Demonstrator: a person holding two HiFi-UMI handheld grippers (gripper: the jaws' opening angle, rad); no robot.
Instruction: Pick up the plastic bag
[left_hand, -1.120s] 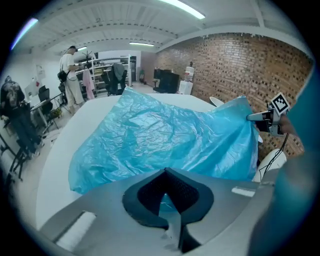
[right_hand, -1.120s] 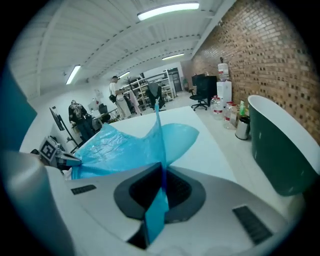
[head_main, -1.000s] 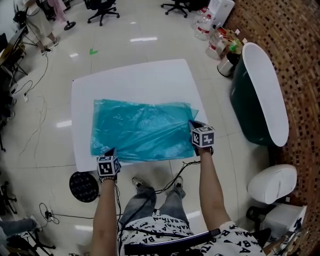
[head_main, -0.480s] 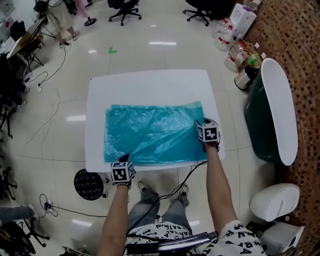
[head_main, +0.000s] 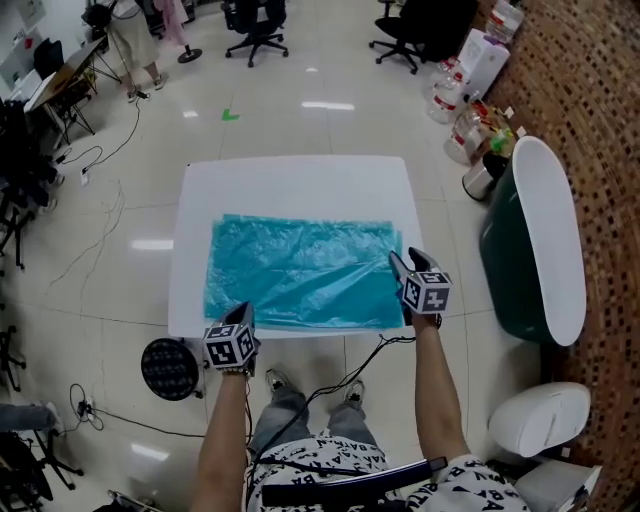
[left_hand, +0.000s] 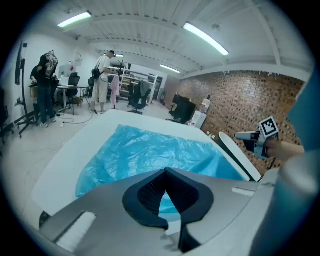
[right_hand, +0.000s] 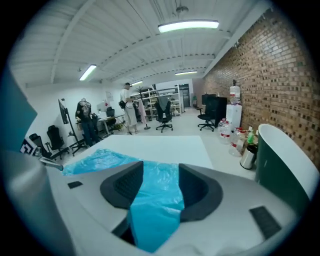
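My right tongs have just been opening. A second ago they were closed at the near right corner of the translucent teal-blue plastic bag; now their jaws stand about half apart. A strip of the film runs through the gap, but the pads do not press on it, so I judge that corner is let go. The right end of the bag, pulled askew a second ago, now lies squarer.

My left tongs have their tips together. I see no film caught there; only the sheet and the table show through the slot behind the tips.

For the task, this means the pick-up is not done. The bag rests whole on the square white table, raised nowhere that I can see, and I would need a fresh hold on it.

The bag is spread flat over the near half of the table, its long side running left to right. My right tongs hang over its near right corner, with the sheet stretching away to the far left of them. My left tongs hang over its near edge, just right of the near left corner, with the sheet lying ahead and to the right.
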